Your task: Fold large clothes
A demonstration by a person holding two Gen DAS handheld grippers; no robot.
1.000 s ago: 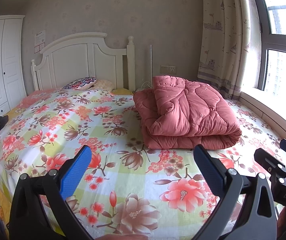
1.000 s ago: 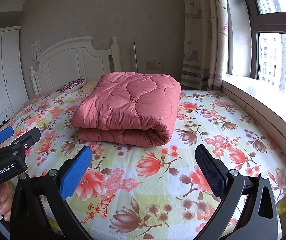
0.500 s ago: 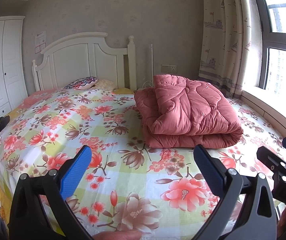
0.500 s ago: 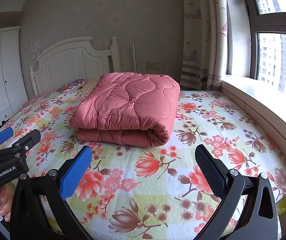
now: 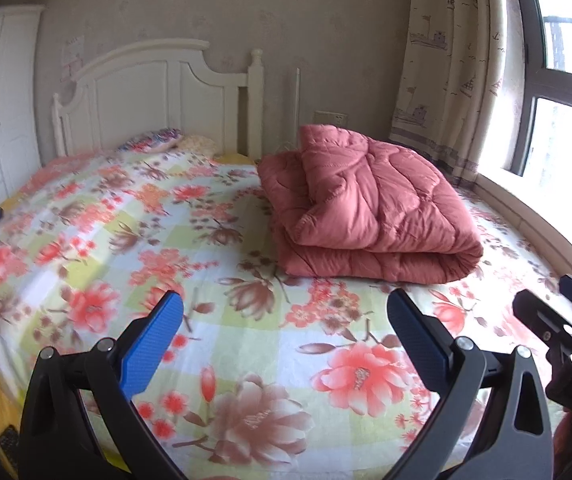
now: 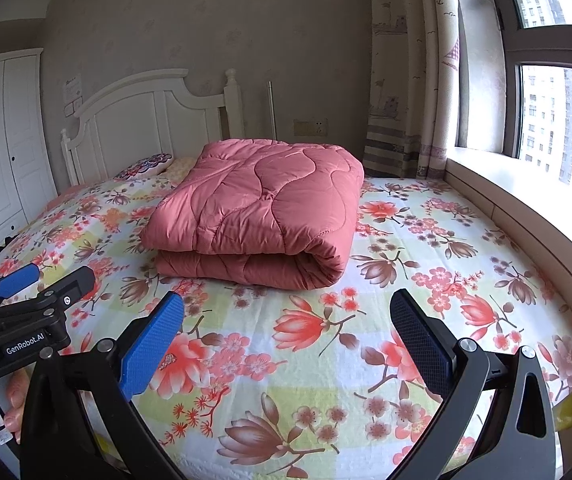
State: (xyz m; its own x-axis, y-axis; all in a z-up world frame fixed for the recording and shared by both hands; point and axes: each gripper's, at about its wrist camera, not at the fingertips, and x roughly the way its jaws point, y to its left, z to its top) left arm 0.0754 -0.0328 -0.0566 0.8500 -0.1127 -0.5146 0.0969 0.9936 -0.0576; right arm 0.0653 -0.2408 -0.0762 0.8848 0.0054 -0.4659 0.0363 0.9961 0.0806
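Lying folded toward the head of the floral-sheeted bed [image 6: 426,240], the pink quilted comforter [image 6: 262,208] is untouched; both tongs, left [image 5: 284,334] and right [image 6: 286,332], are held apart, empty.

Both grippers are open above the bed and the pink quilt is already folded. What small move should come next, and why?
Probably move both grippers forward toward the pink quilt. The left gripper and right gripper are open and empty, over the floral sheet near the foot of the bed, well short of the bundle. It lies folded with its rounded fold facing them, so any further fold needs reach first.
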